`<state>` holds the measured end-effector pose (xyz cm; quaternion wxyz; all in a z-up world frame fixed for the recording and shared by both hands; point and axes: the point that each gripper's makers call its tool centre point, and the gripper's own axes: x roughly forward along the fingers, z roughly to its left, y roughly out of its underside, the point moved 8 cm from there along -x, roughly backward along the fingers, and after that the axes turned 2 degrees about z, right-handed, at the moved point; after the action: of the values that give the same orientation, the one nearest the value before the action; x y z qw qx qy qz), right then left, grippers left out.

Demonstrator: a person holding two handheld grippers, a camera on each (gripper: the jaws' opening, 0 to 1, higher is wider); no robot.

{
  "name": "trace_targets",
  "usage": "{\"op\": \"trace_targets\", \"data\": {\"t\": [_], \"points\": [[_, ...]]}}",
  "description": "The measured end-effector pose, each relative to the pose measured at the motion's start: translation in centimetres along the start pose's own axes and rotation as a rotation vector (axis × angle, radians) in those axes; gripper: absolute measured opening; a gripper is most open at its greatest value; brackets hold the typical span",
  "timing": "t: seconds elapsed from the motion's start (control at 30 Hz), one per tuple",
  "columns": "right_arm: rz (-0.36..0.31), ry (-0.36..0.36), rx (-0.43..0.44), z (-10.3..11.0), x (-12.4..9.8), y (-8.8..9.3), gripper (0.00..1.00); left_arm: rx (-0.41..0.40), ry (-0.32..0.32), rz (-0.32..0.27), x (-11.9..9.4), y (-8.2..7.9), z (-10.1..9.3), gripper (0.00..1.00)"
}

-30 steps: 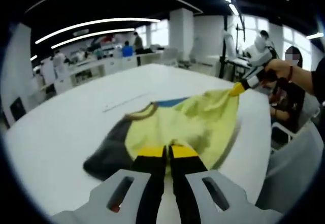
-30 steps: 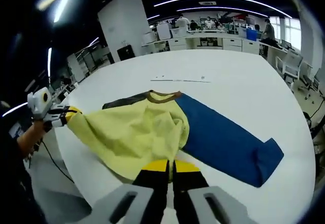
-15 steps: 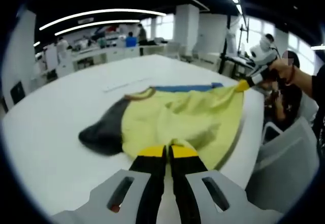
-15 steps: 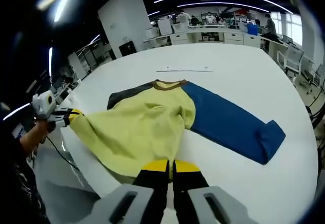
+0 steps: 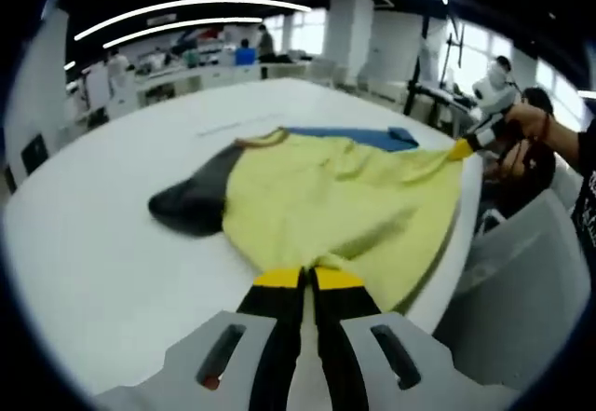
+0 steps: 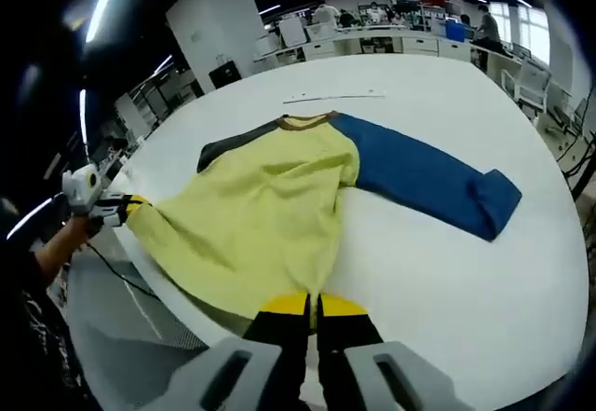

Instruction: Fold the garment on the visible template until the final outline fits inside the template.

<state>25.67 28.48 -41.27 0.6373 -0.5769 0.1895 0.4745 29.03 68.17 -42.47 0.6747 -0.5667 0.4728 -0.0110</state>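
Garment stretched flat on white table, hem held at two corners

Garment point(image 6: 279, 206), one piece, is spread on the round white table point(image 6: 447, 271): yellow body, one dark sleeve point(image 6: 228, 145), one blue sleeve point(image 6: 428, 183), brown collar point(image 6: 303, 120). Its hem overhangs the near table edge. In the right gripper view, the left gripper point(image 6: 128, 205) is seen pinching the left hem corner, held by a hand point(image 6: 79, 229); the right gripper point(image 6: 312, 307) is pressed together on the hem at the bottom. Bare tabletop lies right of the blue sleeve. A thin strip point(image 6: 335, 95) lies beyond the collar. Desks and people stand well behind.
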Motion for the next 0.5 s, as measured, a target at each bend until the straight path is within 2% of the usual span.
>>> {"op": "trace_targets", "data": {"t": [0.1, 0.3, 0.5], "points": [[0.028, 0.026, 0.002, -0.3, 0.1, 1.2, 0.00, -0.007, -0.002, 0.023, 0.1, 0.9, 0.2, 0.01], [0.073, 0.033, 0.033, -0.3, 0.7, 3.5, 0.00, -0.019, -0.008, 0.074, 0.2, 2.1, 0.2, 0.01], [0.087, 0.032, 0.051, -0.2, 1.1, 4.5, 0.00, -0.024, -0.014, 0.103, 0.1, 2.8, -0.2, 0.02]]}}
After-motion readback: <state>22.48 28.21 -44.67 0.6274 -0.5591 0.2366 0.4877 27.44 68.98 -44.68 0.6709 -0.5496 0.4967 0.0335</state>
